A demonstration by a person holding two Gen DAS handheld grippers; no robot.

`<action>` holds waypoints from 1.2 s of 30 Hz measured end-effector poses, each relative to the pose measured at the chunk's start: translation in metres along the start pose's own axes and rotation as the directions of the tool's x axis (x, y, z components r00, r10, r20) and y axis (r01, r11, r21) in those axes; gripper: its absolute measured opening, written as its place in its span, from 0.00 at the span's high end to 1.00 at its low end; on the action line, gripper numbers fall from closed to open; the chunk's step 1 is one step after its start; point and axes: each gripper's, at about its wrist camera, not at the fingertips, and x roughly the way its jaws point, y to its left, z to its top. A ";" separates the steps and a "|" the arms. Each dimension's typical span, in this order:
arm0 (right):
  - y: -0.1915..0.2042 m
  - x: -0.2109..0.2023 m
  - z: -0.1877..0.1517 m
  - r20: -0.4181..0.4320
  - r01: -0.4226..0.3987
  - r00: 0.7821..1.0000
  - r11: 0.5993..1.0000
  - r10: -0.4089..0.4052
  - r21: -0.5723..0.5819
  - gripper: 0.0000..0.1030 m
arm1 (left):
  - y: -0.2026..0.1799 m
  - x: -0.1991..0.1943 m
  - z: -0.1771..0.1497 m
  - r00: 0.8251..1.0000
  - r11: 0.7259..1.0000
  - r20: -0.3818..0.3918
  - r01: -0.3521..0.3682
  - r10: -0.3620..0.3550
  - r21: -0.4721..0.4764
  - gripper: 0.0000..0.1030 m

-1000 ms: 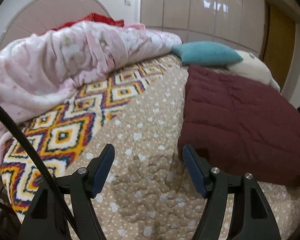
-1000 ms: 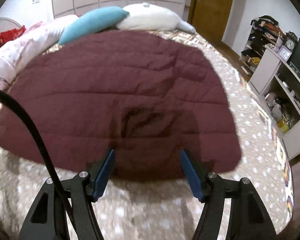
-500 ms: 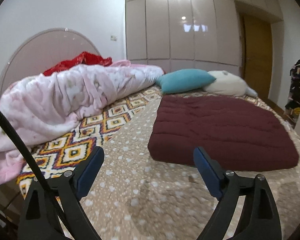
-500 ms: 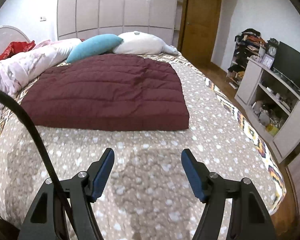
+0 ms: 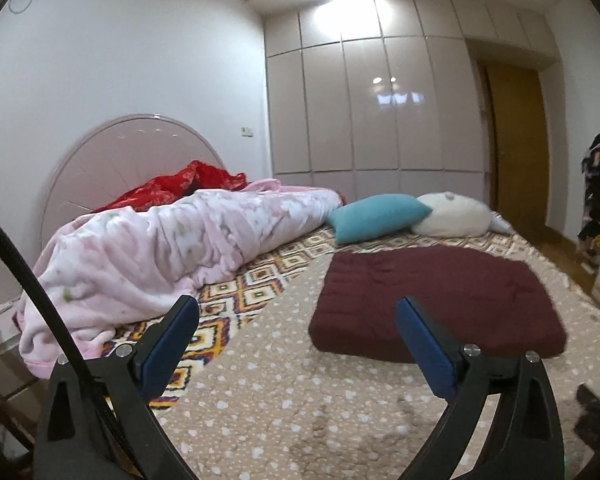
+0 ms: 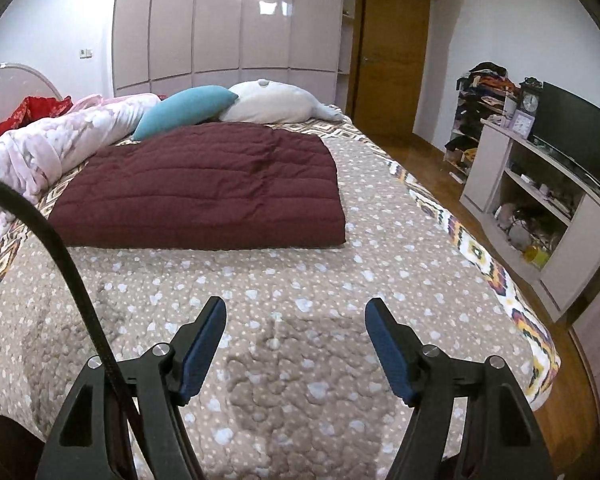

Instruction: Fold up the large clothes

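The left gripper (image 5: 296,316) is wide open, and its jaws have just been opening more. Nothing is between them. The right gripper (image 6: 294,320) is open too, a bit less wide, and it holds nothing either. Both hang over the spotted bed cover (image 6: 300,272), back from the thing they are folding.

That thing is the dark red quilt (image 6: 204,188). It lies flat on the bed, past both grippers, already folded into a thick, neat block. Its near edge is straight and its corners line up. It touches nothing but the bed cover under it.

Behind it sit a blue pillow (image 5: 376,216) and a white pillow (image 5: 452,216), close to its far edge. On the left side of the bed is a big pink blanket (image 5: 160,256), all bunched up, with a red cloth (image 5: 180,188) behind it.

I think the fold on the quilt is done, and the hands are letting go and pulling away. To do this well, keep both grippers open and up high, so no finger catches the quilt's edge and pulls the fold loose. If one more fold is wanted, grab the two near corners, one in each gripper, lift them together, and lay them down slowly and evenly.
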 end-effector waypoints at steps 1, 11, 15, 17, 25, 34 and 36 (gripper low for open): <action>-0.001 -0.002 -0.001 0.001 -0.001 1.000 1.000 0.001 0.002 0.26 | 0.002 -0.003 0.001 1.000 1.000 0.001 0.014 -0.014 -0.007 0.04; -0.008 -0.011 -0.006 0.008 0.010 1.000 1.000 -0.010 0.010 0.26 | -0.015 -0.015 -0.013 0.992 0.996 -0.095 0.085 -0.081 0.040 0.04; -0.011 -0.010 -0.010 -0.006 0.005 1.000 1.000 -0.005 0.022 0.26 | -0.022 -0.009 -0.022 0.989 0.995 -0.127 0.085 -0.077 0.060 0.04; -0.011 -0.008 -0.012 -0.014 0.006 1.000 1.000 -0.006 0.022 0.26 | -0.026 -0.002 -0.030 0.985 0.993 -0.163 0.077 -0.062 0.084 0.04; -0.001 0.001 -0.019 -0.049 0.006 0.999 1.000 -0.006 -0.004 0.26 | -0.041 0.035 -0.078 0.931 0.985 -0.353 0.139 -0.096 0.098 0.04; 0.011 0.021 -0.030 -0.109 0.012 0.994 0.999 -0.016 -0.034 0.26 | -0.046 0.097 -0.151 0.787 0.981 -0.605 0.188 -0.122 0.046 0.04; 0.014 0.024 -0.032 -0.117 0.012 0.993 0.999 -0.017 -0.043 0.26 | -0.044 0.107 -0.164 0.761 0.982 -0.638 0.184 -0.120 0.034 0.04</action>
